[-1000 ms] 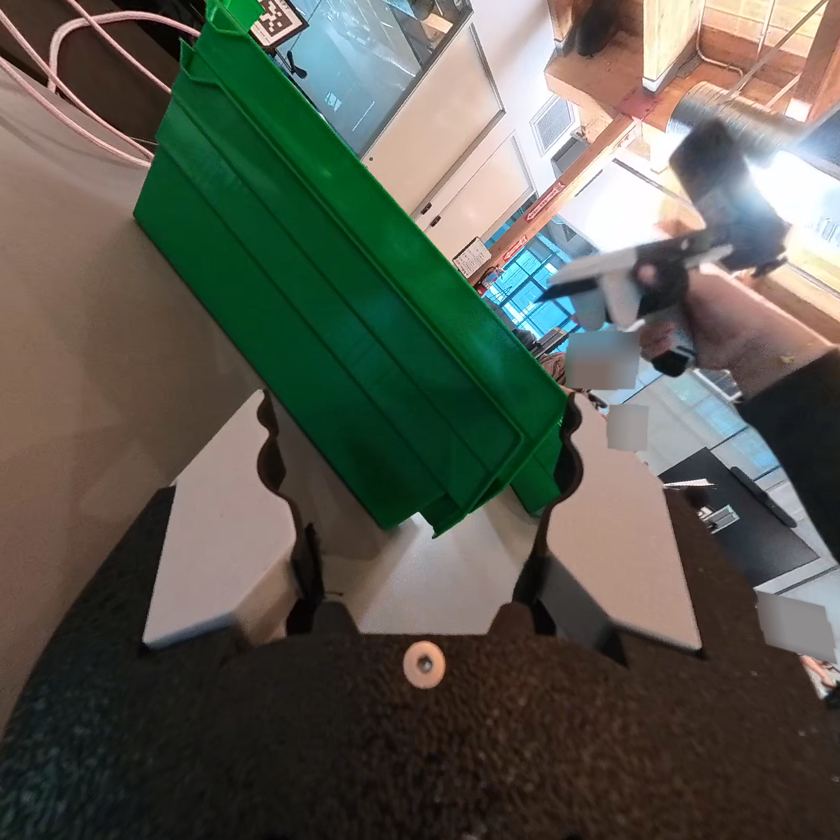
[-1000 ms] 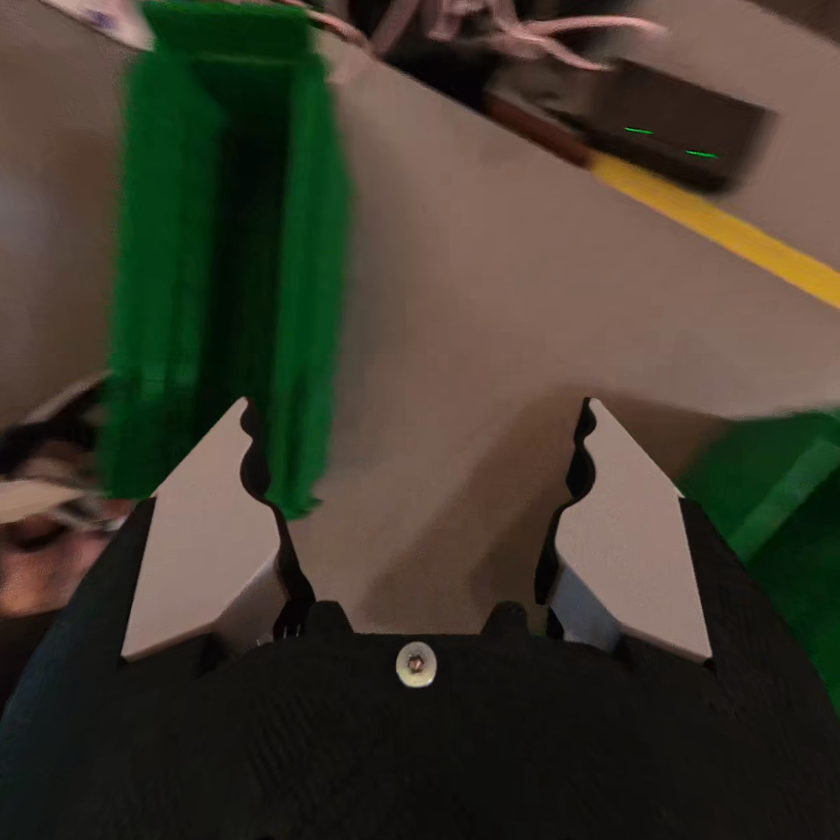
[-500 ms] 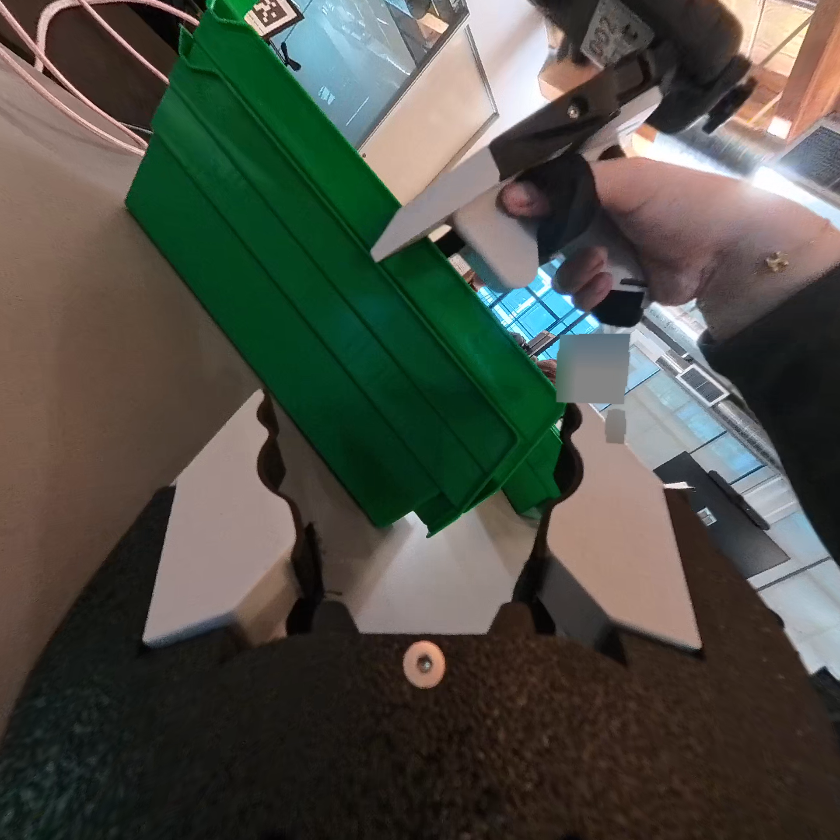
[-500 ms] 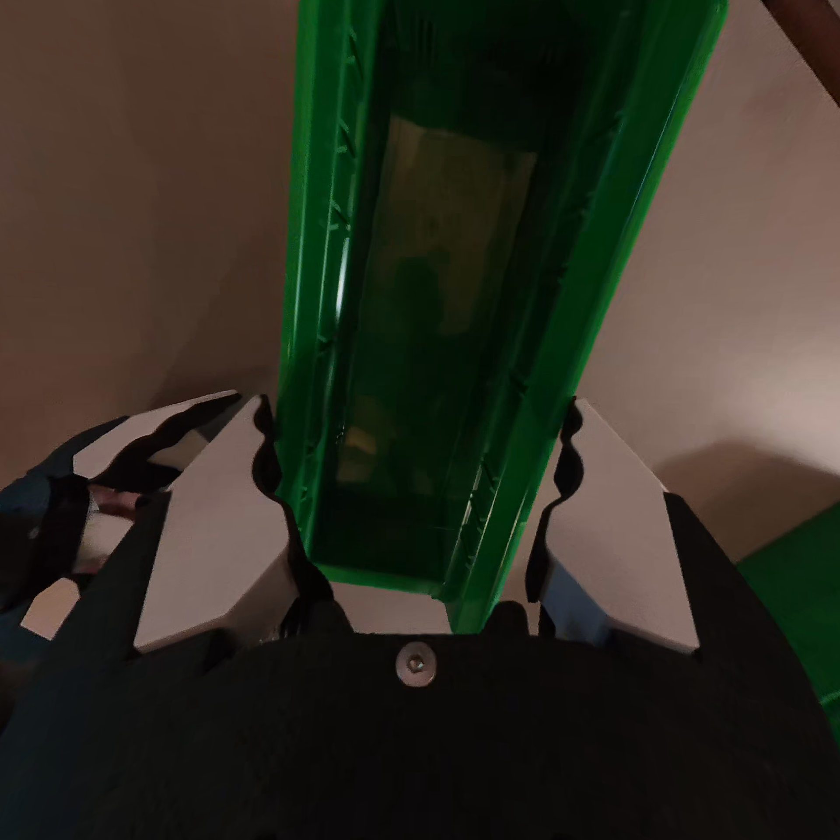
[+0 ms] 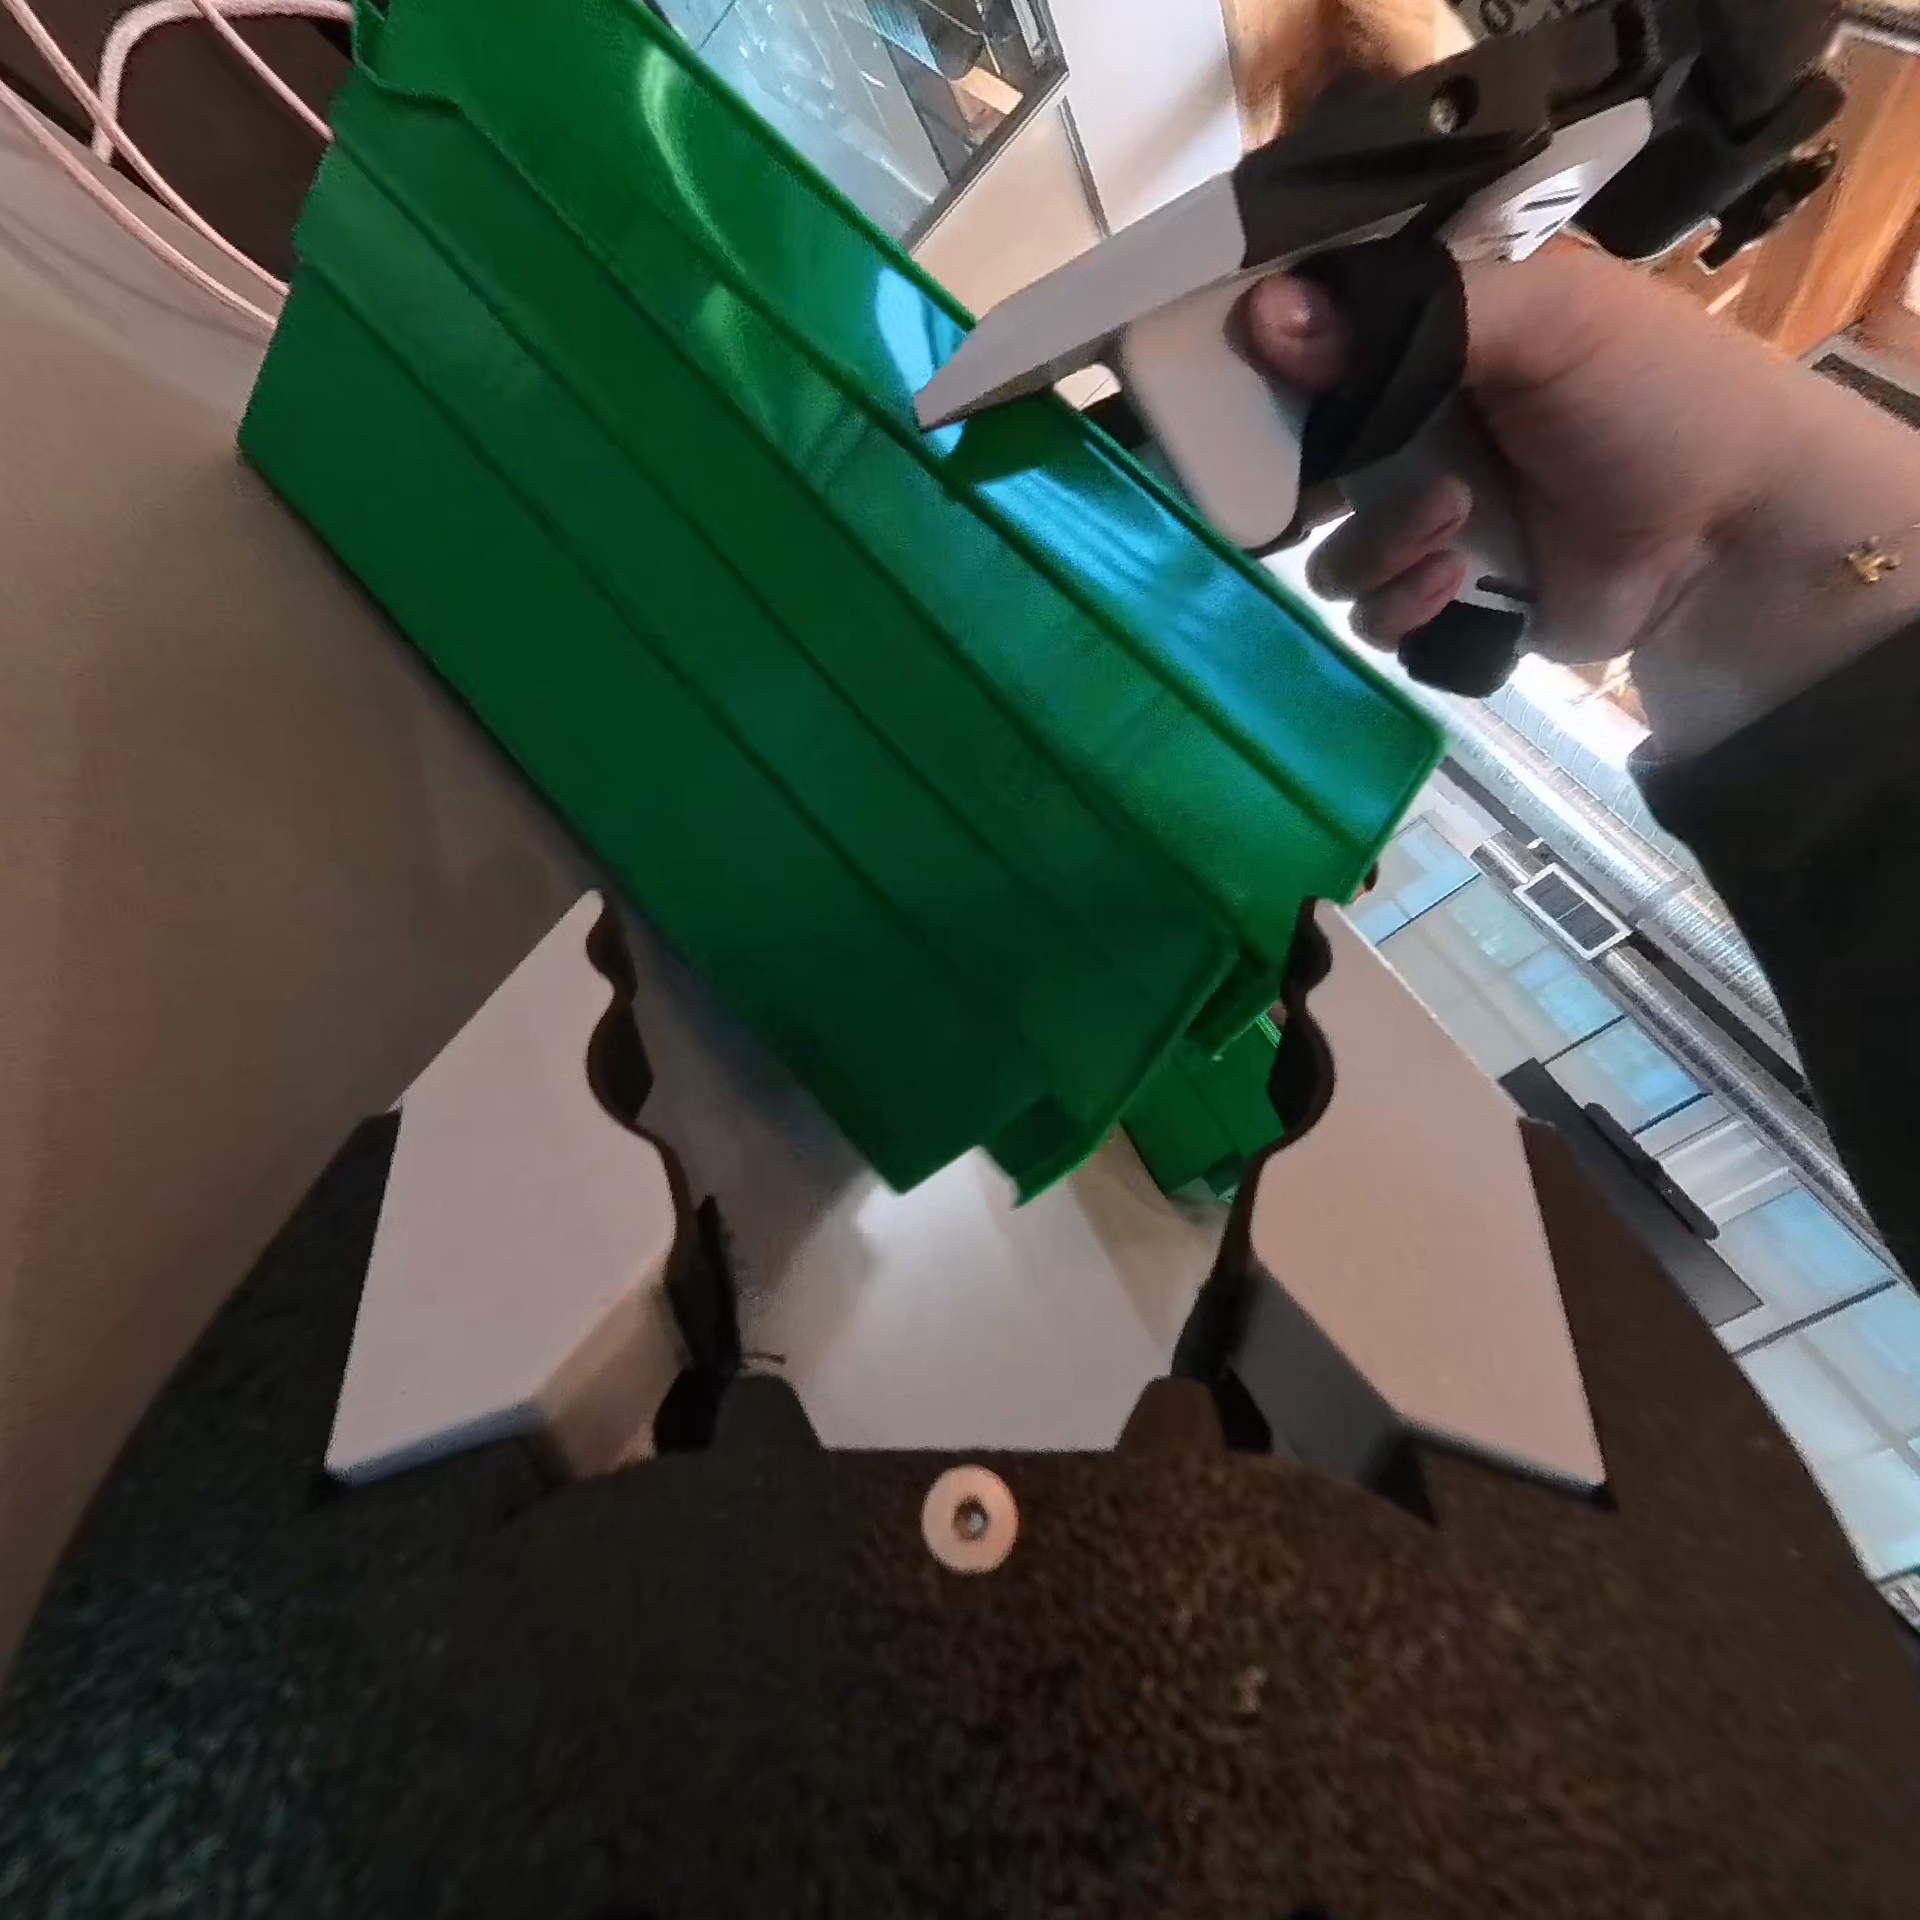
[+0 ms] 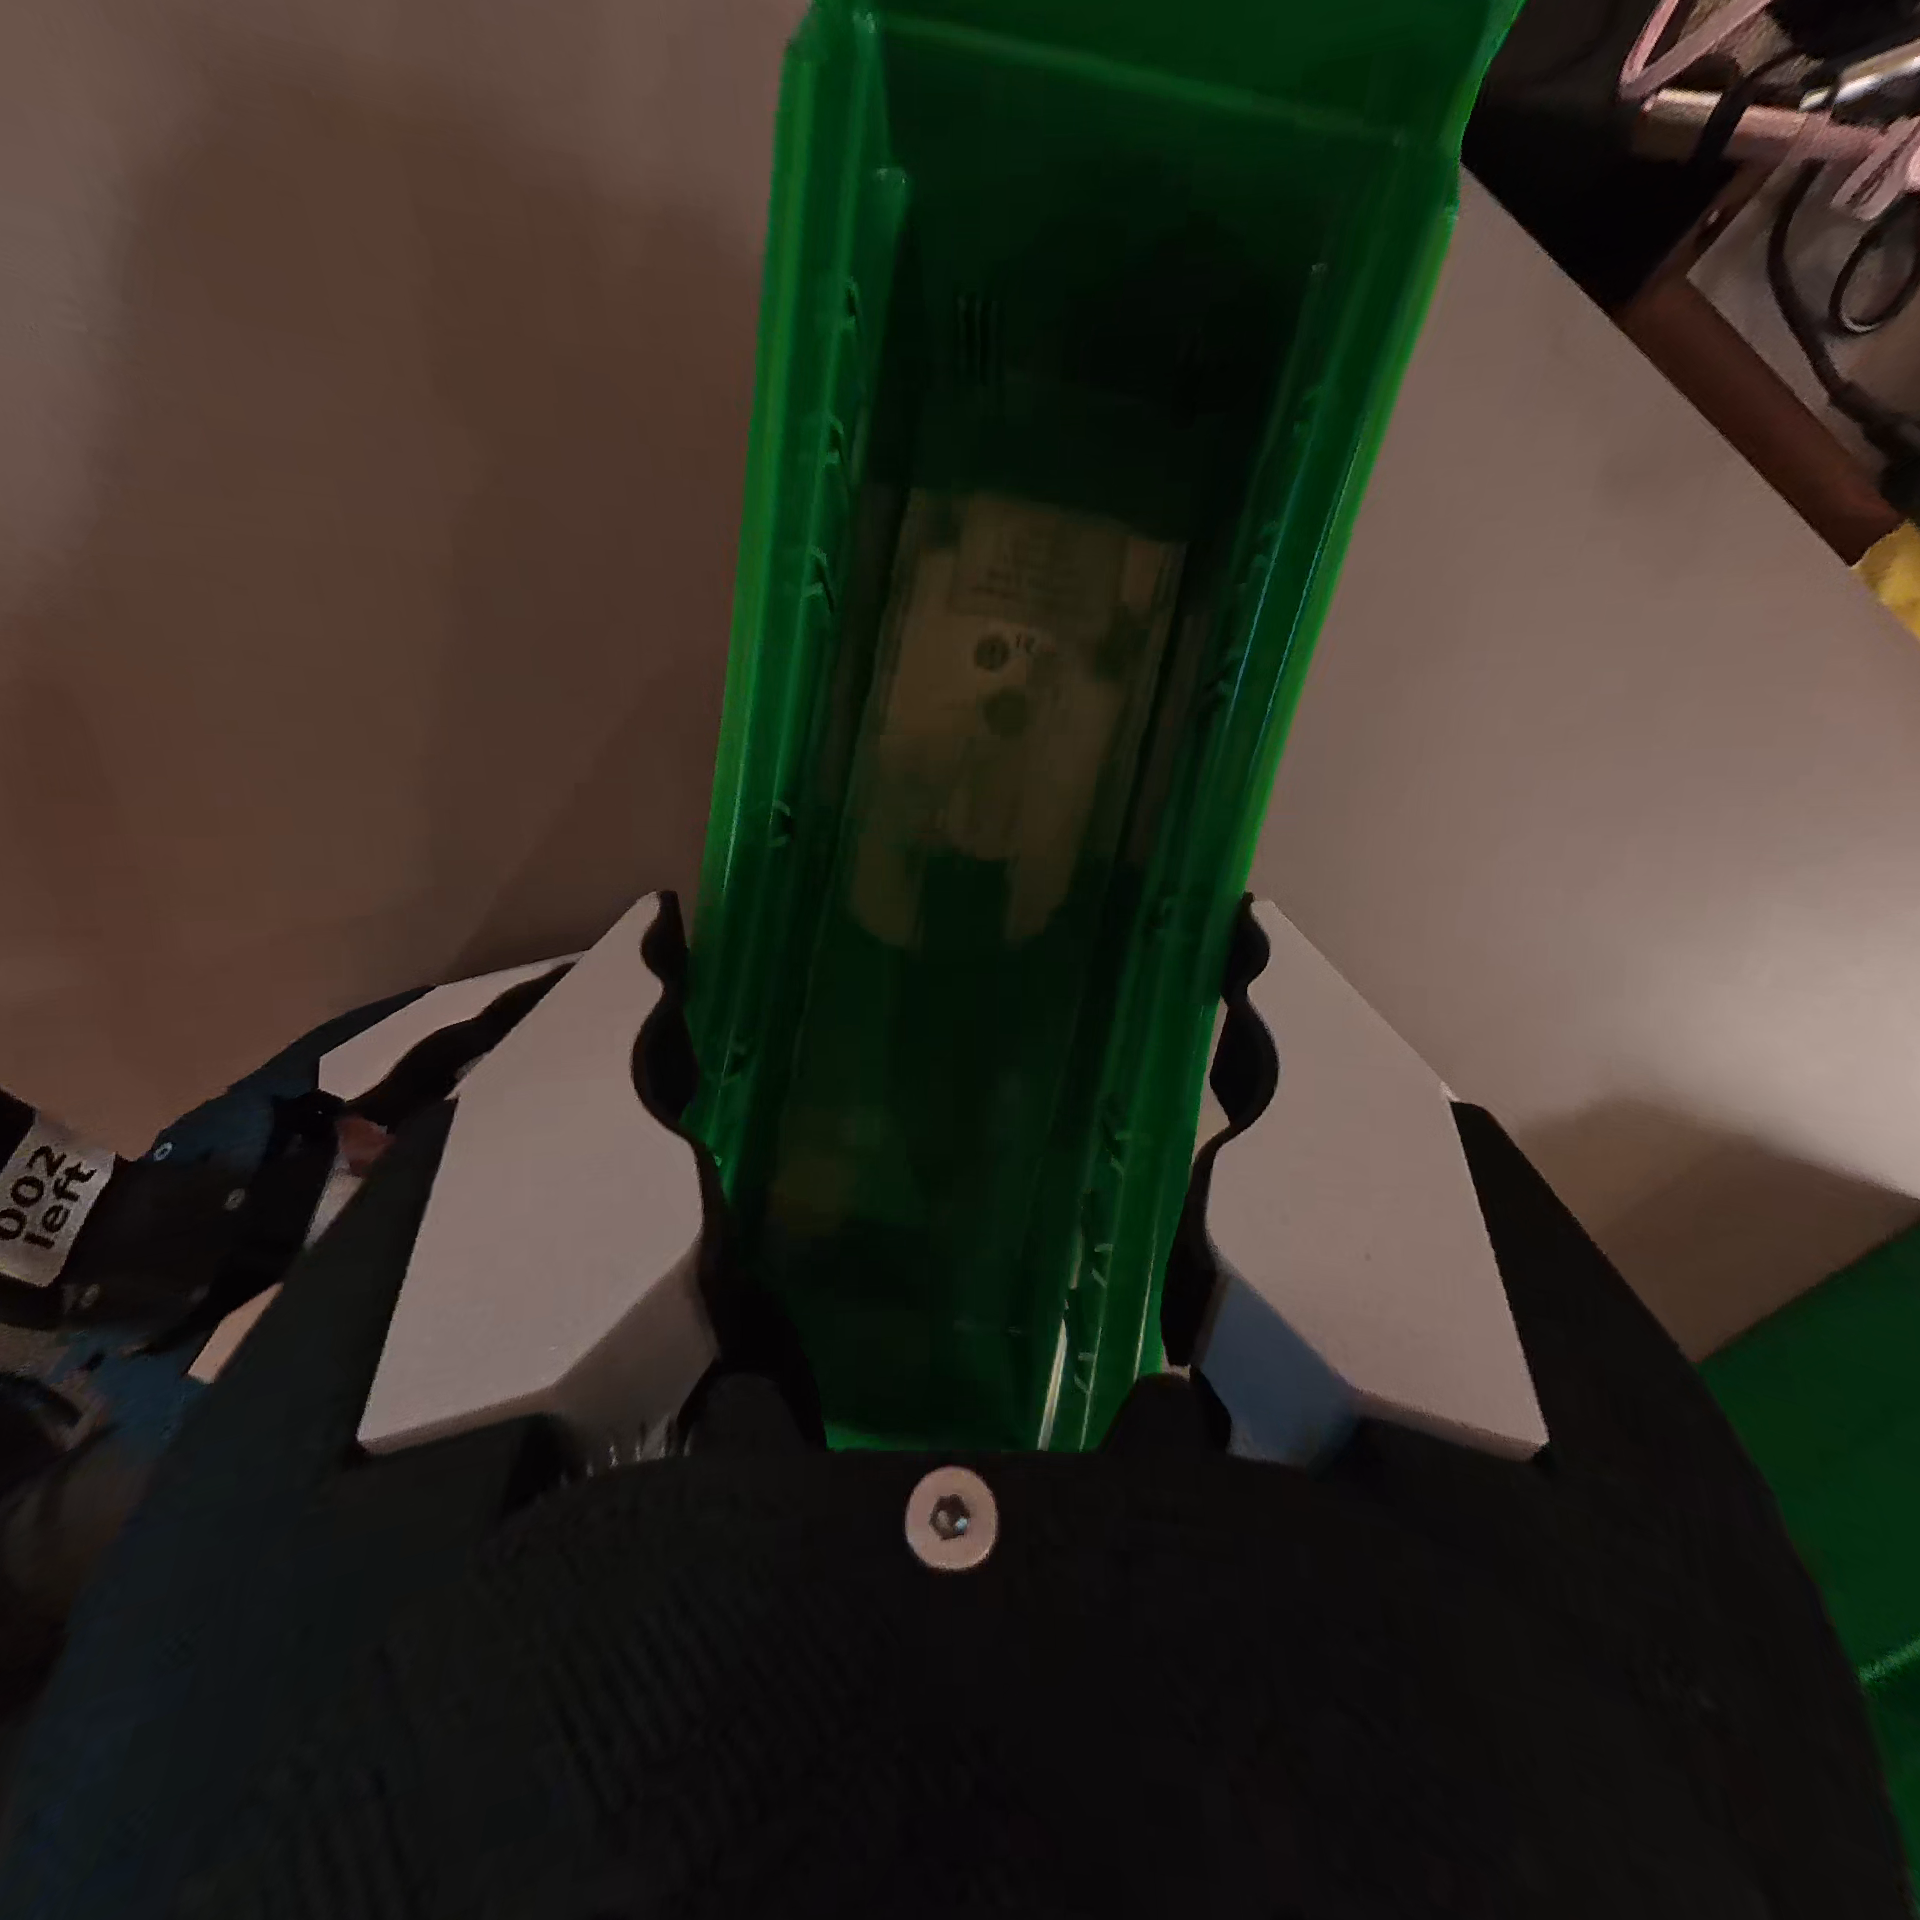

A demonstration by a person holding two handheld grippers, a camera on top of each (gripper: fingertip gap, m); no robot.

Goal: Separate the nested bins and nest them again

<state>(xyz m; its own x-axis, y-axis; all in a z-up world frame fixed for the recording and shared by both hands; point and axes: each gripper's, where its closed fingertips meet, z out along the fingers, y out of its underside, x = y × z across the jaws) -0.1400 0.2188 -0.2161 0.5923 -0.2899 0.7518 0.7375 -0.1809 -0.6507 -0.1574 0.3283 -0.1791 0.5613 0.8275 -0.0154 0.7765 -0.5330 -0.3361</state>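
The right hand-held gripper [image 6: 951, 1049] stands wide, its jaws straddling the green nested bins [image 6: 1049, 675] on the counter [image 6: 343, 499]. The left hand-held gripper [image 5: 951, 1049], also spread, brackets their near corner without clamping.

The right gripper [image 6: 954, 1122] has come down astride the green bin [image 6: 1049, 665].

Probably a lab: cable loops [image 5: 156, 135], exposed ductwork [image 5: 1704, 935], benchtop [image 6: 364, 468].

Green bins [image 5: 790, 665], beige table [image 6: 312, 520], grey-and-black right gripper [image 6: 951, 1039].
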